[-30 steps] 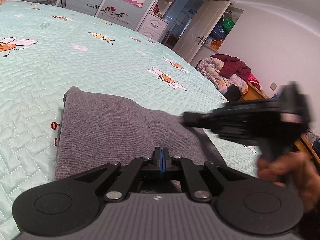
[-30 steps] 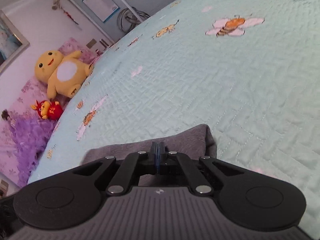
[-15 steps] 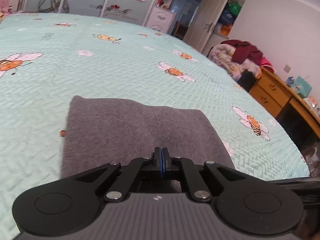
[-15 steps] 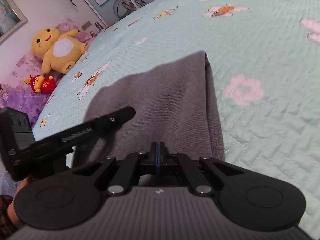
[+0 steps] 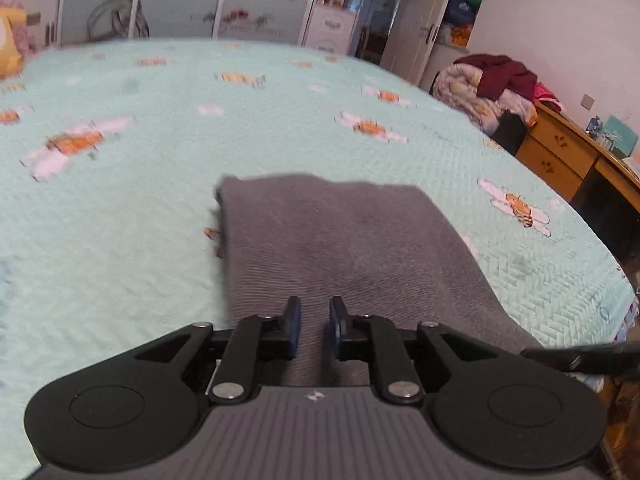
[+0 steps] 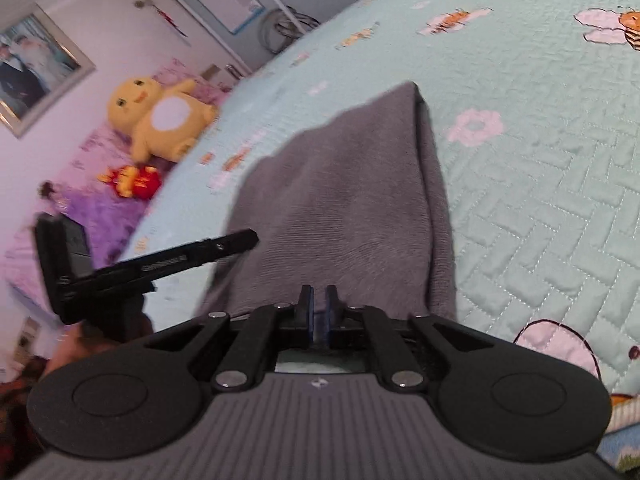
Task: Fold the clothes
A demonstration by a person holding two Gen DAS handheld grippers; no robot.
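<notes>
A folded grey knitted garment (image 5: 344, 248) lies flat on the mint-green quilted bedspread printed with bees and flowers (image 5: 120, 208), its near edge reaching under both grippers. In the left wrist view, the left gripper (image 5: 314, 322) hovers over that near edge with its blue-padded jaws spread apart, a clear gap of grey cloth showing between them and nothing held. In the right wrist view, the right gripper (image 6: 319, 310) sits at the garment's near edge with its jaws only narrowly parted; whether they nip any cloth cannot be told. Only the left view takes in the wooden desk with drawers (image 5: 568, 156), the heap of dark red and pale clothes (image 5: 492, 84) beside it and the white wardrobe door (image 5: 416, 24). Only the right view shows the yellow plush duck (image 6: 160, 120), the small red plush toy (image 6: 132, 180), the framed photograph (image 6: 32, 64) on the wall, and the left gripper's body from the side, held in a hand (image 6: 76, 344).
</notes>
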